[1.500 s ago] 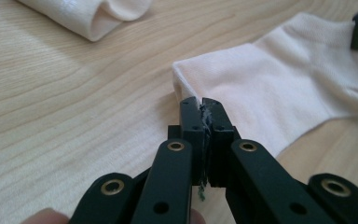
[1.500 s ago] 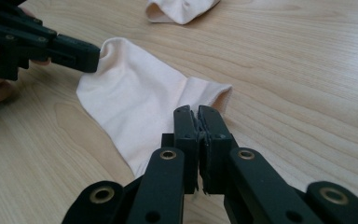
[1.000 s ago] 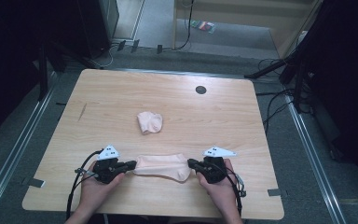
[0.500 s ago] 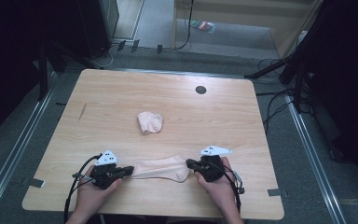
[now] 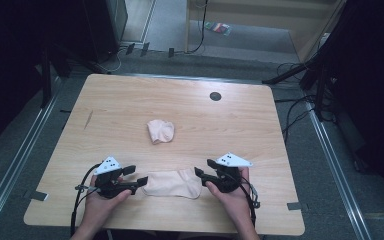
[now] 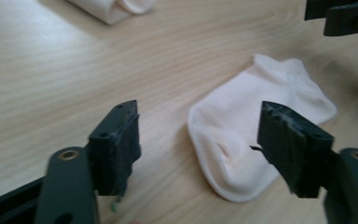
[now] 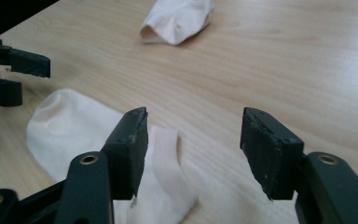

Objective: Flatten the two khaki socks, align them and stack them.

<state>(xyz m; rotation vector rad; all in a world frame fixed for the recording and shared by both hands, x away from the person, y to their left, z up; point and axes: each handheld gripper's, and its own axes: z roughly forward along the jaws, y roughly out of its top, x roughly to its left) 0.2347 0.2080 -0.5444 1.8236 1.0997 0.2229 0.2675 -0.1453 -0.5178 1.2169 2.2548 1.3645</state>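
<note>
A flat cream sock (image 5: pixel 172 183) lies near the front edge of the wooden table (image 5: pixel 280 130), between my two grippers. My left gripper (image 5: pixel 136 176) sits at its toe end, and its jaws have just been opening. In the left gripper view the toe of the sock (image 6: pixel 242 135) lies on the wood between the spread jaws of the left gripper (image 6: pixel 199 109), untouched. My right gripper (image 5: pixel 204 169) is at the cuff end, its jaws also just opened. The ribbed cuff of the sock (image 7: pixel 165 154) lies loose under the jaws of the right gripper (image 7: pixel 195 116). A second, balled-up sock (image 5: pixel 160 131) rests mid-table.
A dark round cable hole (image 5: pixel 215 96) sits near the table's far edge. A short dark mark (image 5: pixel 88 119) is on the left side. Cables and stand legs (image 5: pixel 300 75) crowd the floor behind and to the right.
Both grippers, earlier closed on the ends of the flat sock and pulling it straight, have opened and let go. The sock now rests slack on the table.
</note>
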